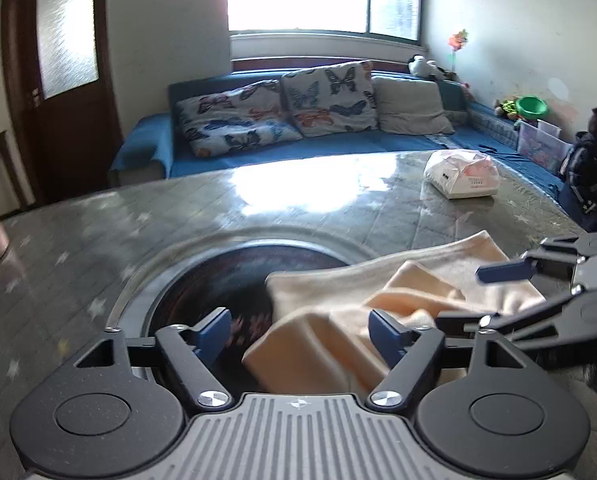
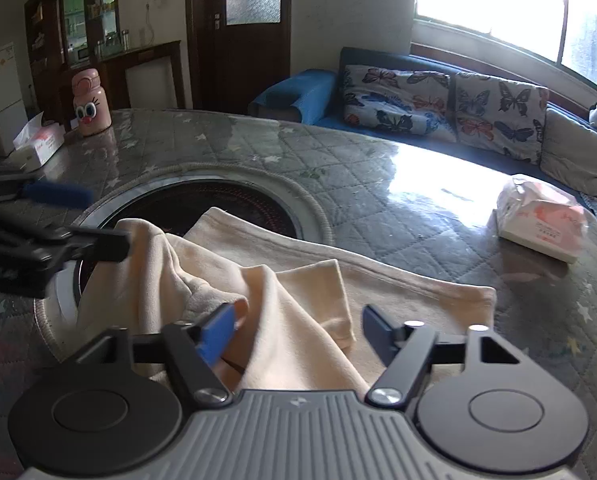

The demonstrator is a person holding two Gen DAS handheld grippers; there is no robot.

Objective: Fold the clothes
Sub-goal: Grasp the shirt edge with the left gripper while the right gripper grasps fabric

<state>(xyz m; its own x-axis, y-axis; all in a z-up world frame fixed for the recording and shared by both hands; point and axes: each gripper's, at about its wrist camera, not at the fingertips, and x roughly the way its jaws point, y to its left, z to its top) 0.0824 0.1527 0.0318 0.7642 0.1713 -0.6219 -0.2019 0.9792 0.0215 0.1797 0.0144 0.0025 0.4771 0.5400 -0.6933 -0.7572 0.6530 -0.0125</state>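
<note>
A: Left wrist view examined. Cream garment (image 1: 338, 320) lying rumpled on the bench (image 1: 298, 200), partly draped over the dark round inset (image 1: 218, 280) in the bench top. Left gripper (image 1: 302, 330) jaws apart, nothing clamped; right-hand pad close against a fold of cloth, no pinch evident.

B: Right wrist view checked. Same garment (image 2: 282, 300) spread toward the right, one flap doubled back over the body. Right gripper (image 2: 298, 330) jaws apart, cloth lying between and beneath them, not pressed. Cannot tell whether the left-hand pad touches the small raised loop of fabric.

A: Left gripper (image 2: 58, 220) noted entering from the left edge there, blurred, fingers beside the garment's upper corner.

B: Reason for placement judged: both tools poised at opposite ends of the bundle, likely to take hold of edges and straighten before folding. Fold not yet tidy; early in the task.

A: Risk noted: cloth overhanging the inset may sag or snag. Tissue pack (image 2: 542, 220) and pink bottle (image 2: 90, 100) well apart from the work, no obstruction.
</note>
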